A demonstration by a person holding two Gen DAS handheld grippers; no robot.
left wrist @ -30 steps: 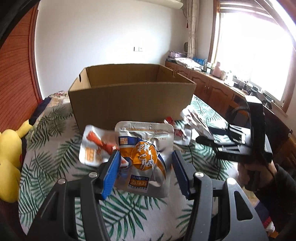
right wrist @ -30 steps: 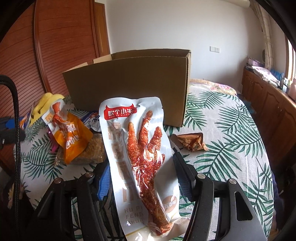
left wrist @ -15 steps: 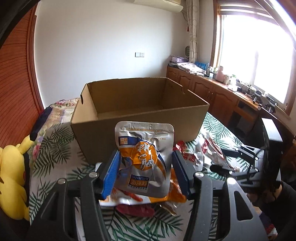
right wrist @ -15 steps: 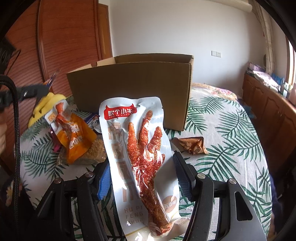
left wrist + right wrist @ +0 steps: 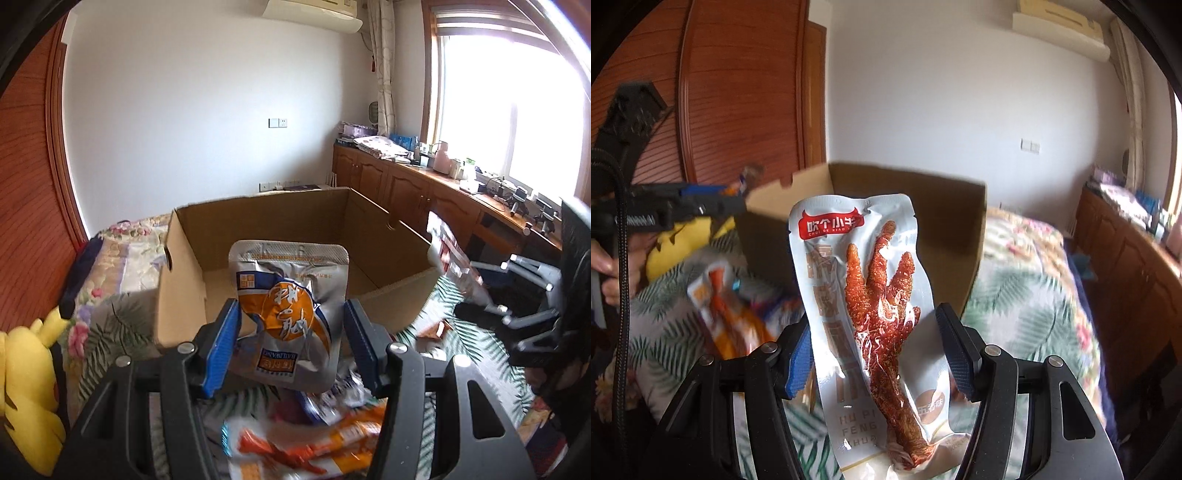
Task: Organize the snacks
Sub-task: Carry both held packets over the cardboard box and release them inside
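Bedroom, palm-print bedspread (image 5: 476,354) | left gripper (image 5: 291,345) clamps silver-orange snack pouch (image 5: 288,314), open cardboard box (image 5: 373,236) at 12 o'clock | right gripper (image 5: 875,354) clamps chicken-foot packet (image 5: 871,295), box at 12 o'clock; loose snacks (image 5: 727,314) at 9.

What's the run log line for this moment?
left hand-held gripper: holds silver pouch | right hand-held gripper: holds chicken-foot pack | cardboard box: empty

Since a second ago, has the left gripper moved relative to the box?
Yes. The left gripper, shut on the silver pouch, has risen and closed in on the box; its inside now shows.
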